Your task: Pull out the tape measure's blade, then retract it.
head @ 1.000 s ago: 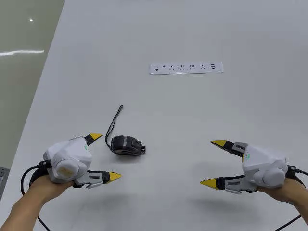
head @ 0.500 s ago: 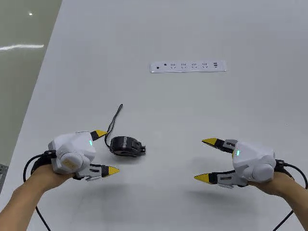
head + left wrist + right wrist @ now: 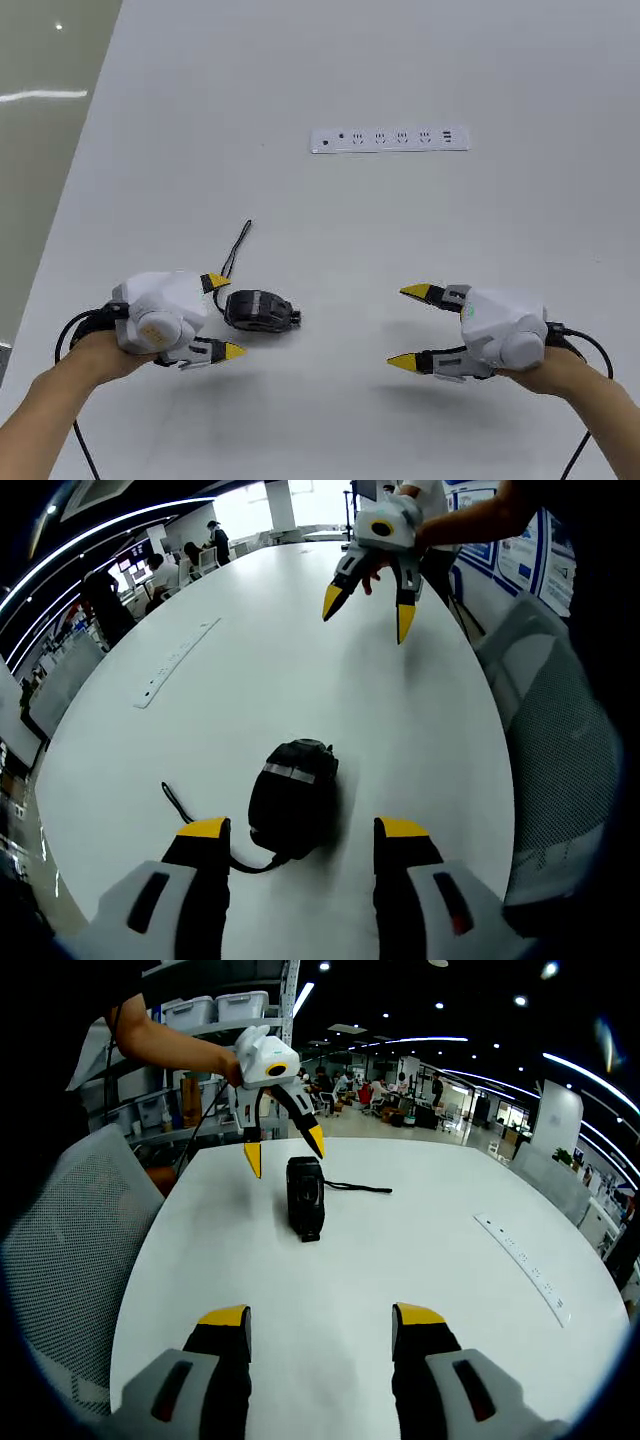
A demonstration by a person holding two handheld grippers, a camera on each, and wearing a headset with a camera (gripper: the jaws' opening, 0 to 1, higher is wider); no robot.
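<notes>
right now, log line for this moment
left claw: open, tape measure just ahead | right claw: open, farther off | grasp: none yet

- Tape measure (image 3: 259, 309): black, grey band, black strap.
- Left gripper (image 3: 220, 316) and right gripper (image 3: 409, 326): white bodies, yellow jaw tips.
- Worktop (image 3: 400, 230): plain white.
- Power strip (image 3: 389, 139): white.

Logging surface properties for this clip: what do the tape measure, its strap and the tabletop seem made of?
Tape measure: black case, likely matte plastic or rubber overmould; dull sheen, grey band across it. Strap: thin dark cord, perhaps woven; too small to confirm. Tabletop: smooth white, laminate-like, with a faint even sheen.
</notes>
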